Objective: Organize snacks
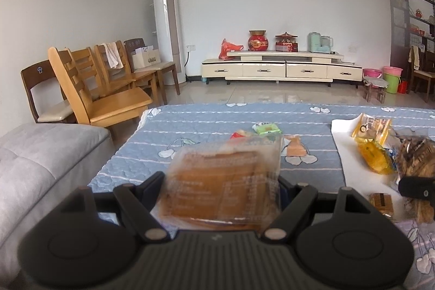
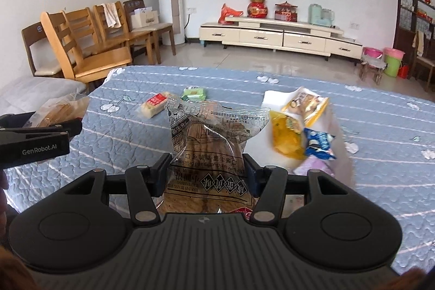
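Observation:
My left gripper [image 1: 220,182] is shut on a clear-wrapped brown cake packet [image 1: 225,175], blurred and held above the table. From the right wrist view the same gripper [image 2: 73,131] shows at the left edge with that packet [image 2: 59,110]. My right gripper [image 2: 208,170] is shut on a clear bag of biscuits [image 2: 206,132] with black print, held upright. One of its fingers [image 1: 416,186] and the biscuit bag [image 1: 416,151] appear at the right edge of the left wrist view. A white tray [image 2: 267,99] [image 1: 344,143] holds yellow packets [image 2: 288,137] and a blue one [image 2: 318,144].
A blue quilted cloth [image 2: 122,143] covers the table. On it lie a green packet [image 2: 193,94], a red-labelled packet [image 2: 153,105], a tan packet [image 1: 295,148] and a small brown box [image 1: 380,204]. A grey sofa [image 1: 40,167] and wooden chairs [image 1: 108,102] stand left.

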`<state>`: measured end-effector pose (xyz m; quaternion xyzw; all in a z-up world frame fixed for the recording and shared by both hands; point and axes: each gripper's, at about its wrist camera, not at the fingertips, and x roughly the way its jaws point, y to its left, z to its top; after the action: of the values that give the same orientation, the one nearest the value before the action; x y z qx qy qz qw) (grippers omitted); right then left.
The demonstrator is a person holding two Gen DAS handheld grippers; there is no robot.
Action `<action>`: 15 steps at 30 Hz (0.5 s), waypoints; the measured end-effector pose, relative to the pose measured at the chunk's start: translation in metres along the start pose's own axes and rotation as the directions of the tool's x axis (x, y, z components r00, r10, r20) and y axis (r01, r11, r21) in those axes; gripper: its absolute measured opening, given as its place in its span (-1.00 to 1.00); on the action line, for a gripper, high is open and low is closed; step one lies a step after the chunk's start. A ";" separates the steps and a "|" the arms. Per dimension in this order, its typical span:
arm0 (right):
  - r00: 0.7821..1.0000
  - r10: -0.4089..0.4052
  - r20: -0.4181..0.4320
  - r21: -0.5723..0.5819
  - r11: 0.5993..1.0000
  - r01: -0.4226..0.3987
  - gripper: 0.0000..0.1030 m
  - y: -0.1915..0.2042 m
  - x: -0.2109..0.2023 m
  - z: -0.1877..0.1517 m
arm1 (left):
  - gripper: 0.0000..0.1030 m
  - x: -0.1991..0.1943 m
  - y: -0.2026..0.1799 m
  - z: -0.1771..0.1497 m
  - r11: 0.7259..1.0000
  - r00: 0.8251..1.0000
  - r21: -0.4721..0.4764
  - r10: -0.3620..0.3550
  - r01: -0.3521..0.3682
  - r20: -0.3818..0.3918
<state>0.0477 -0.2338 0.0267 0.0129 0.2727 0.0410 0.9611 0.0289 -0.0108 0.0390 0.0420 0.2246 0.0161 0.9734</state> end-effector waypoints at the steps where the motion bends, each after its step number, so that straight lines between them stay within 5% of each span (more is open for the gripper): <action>1: 1.000 0.000 0.004 0.003 1.000 0.000 0.32 -0.002 -0.003 -0.001 | 0.55 -0.002 -0.001 0.000 1.000 1.000 0.003 0.000 0.000 0.003; 15: 0.998 -0.022 0.055 0.011 1.000 0.022 0.32 -0.011 -0.032 -0.007 | 0.55 -0.015 -0.015 0.001 1.000 1.000 0.026 -0.012 0.012 0.021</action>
<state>0.0174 -0.2479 0.0375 0.0159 0.2462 0.0286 0.9687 0.0158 -0.0264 0.0449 0.0535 0.2146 0.0068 0.9752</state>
